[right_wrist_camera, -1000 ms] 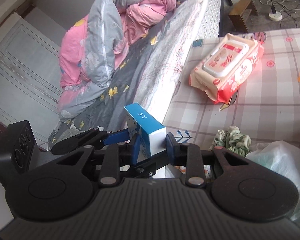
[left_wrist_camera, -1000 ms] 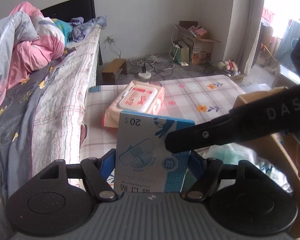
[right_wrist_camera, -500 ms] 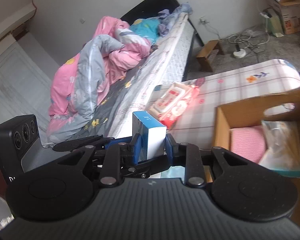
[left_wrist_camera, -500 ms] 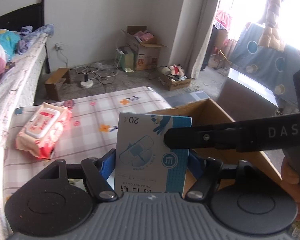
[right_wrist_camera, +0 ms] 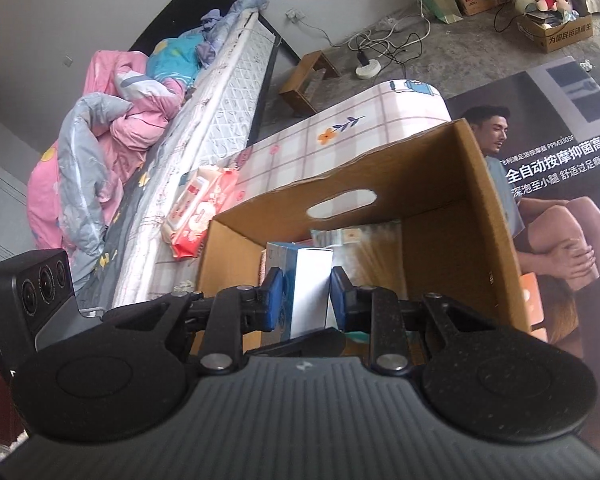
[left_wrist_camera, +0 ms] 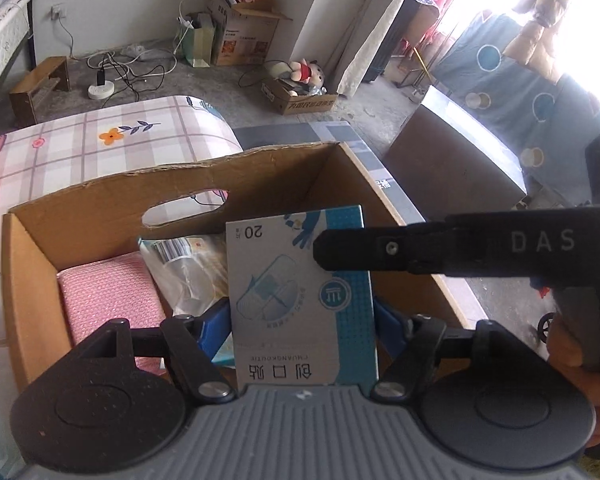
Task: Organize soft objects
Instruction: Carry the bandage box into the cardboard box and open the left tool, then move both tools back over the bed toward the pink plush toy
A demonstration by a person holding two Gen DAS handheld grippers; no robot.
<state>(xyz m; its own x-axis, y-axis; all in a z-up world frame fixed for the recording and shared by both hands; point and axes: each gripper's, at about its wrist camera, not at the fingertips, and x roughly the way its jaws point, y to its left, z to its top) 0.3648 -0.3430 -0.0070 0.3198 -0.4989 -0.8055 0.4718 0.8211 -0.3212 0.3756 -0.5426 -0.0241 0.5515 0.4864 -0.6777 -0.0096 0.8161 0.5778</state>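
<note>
Holding the flat blue-and-white cardboard plaster box (left_wrist_camera: 300, 304) upright over the open brown cardboard carton (left_wrist_camera: 100, 200), your left claw (left_wrist_camera: 302, 326) clamps its wide faces, your right claw (right_wrist_camera: 302, 300) its narrow edges; the carton's free space lies directly below.

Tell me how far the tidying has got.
Done: a pink bubble-wrap pack and a clear bag lie in the cardboard box. In hand: both grippers hold the bandage box above it. Left: the wipes pack on the checked cloth.
</note>
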